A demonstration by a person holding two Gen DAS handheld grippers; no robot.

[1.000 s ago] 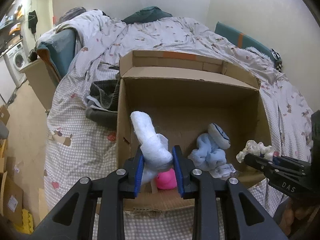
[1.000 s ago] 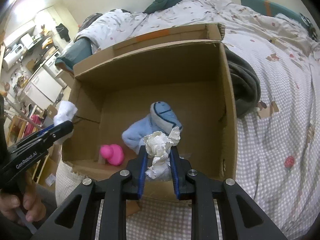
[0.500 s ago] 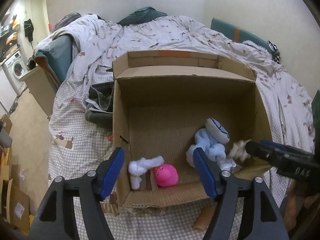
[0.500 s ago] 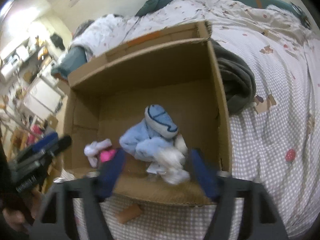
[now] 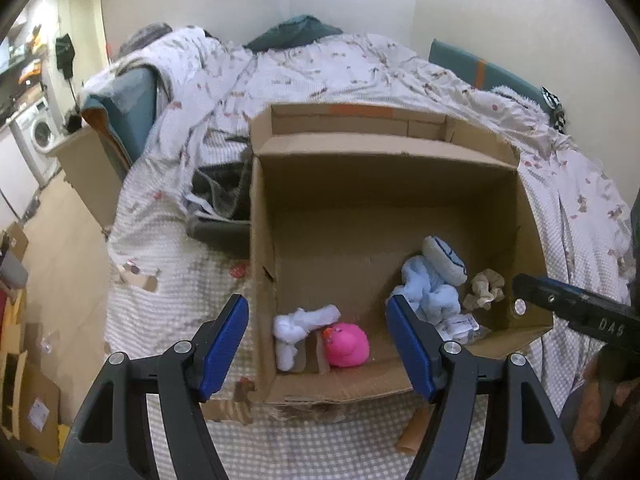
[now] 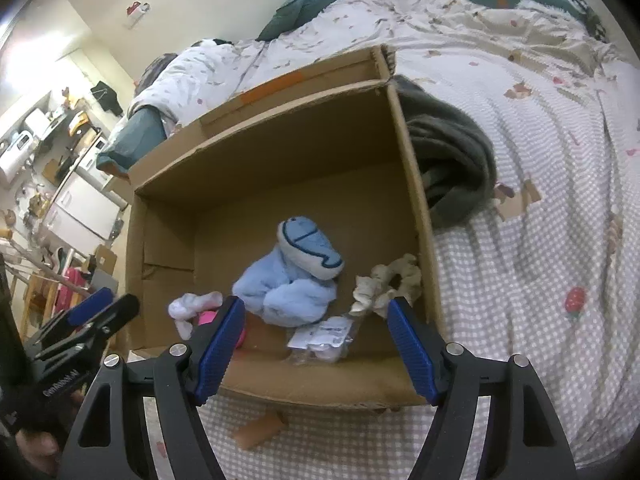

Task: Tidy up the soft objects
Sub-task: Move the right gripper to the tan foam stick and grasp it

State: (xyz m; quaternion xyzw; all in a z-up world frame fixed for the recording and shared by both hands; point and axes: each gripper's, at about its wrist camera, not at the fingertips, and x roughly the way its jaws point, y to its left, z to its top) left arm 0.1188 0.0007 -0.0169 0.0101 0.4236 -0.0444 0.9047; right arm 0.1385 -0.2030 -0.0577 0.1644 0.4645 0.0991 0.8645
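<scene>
An open cardboard box (image 5: 384, 160) (image 6: 272, 168) sits on the bed. Inside lie a white knotted sock (image 5: 300, 326) (image 6: 192, 306), a pink plush duck (image 5: 347, 345), a light blue plush toy (image 5: 434, 280) (image 6: 300, 276), a cream scrunchie (image 5: 486, 289) (image 6: 390, 282) and a small clear packet (image 6: 324, 338). My left gripper (image 5: 320, 346) is open and empty in front of the box's near left corner. My right gripper (image 6: 316, 346) is open and empty at the near wall; it also shows in the left wrist view (image 5: 576, 310).
The bed has a checked sheet (image 6: 520, 320) and a patterned duvet (image 5: 360, 68). A dark grey garment (image 6: 452, 160) lies to the right of the box, striped grey clothing (image 5: 218, 208) to its left. A cardboard scrap (image 6: 260, 428) lies in front. Floor and boxes are at left.
Both grippers opened and pulled back. The white sock dropped into the box's near left corner and the cream scrunchie dropped by the right wall.
</scene>
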